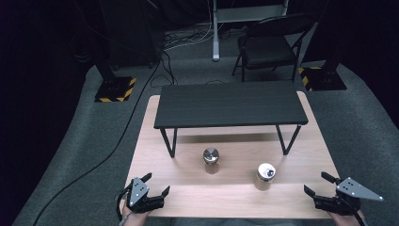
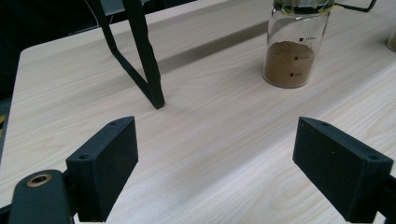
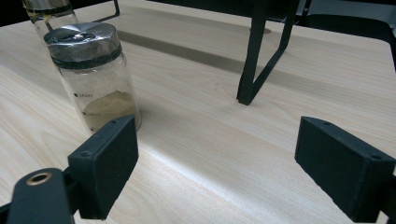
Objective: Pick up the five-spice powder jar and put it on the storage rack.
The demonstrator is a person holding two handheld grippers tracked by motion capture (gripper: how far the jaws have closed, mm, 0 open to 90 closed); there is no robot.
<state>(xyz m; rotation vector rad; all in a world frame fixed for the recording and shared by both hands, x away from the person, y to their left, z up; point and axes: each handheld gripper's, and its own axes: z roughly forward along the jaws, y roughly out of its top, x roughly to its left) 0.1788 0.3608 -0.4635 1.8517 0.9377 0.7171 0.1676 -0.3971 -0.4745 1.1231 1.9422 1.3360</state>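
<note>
A pale wooden tabletop with a fine straight grain (image 1: 291, 155) is standing on grey carpet (image 1: 89, 141) in a dark room. A low black slatted shelf on thin black metal legs (image 1: 229, 106) is sitting across the far half of the tabletop, casting a soft shadow band on the wood beneath it. Behind the table, a black folding chair (image 1: 270, 44) is standing by a pale metal post (image 1: 216, 33), and loose cables (image 1: 188, 37) are lying around its foot. Two black stands with yellow-and-black striped bases (image 1: 115, 89) are flanking the back of the scene, and a long black cable (image 1: 94, 165) is trailing across the carpet on the left.

Two things are standing on the open wood in front of the shelf: a clear glass jar with a metal lid and dark brown powder (image 1: 211, 160), near the middle, and a clear glass jar with a silver lid and lighter tan powder (image 1: 265, 176), nearer the front and to the right, well apart from the first.

The left gripper (image 1: 158, 184) is hovering at the front left corner, its jaws spread with nothing between them. The right gripper (image 1: 316, 183) is hovering at the front right corner, jaws likewise spread and empty, with the tan-powder jar near its left jaw in the right gripper view.
</note>
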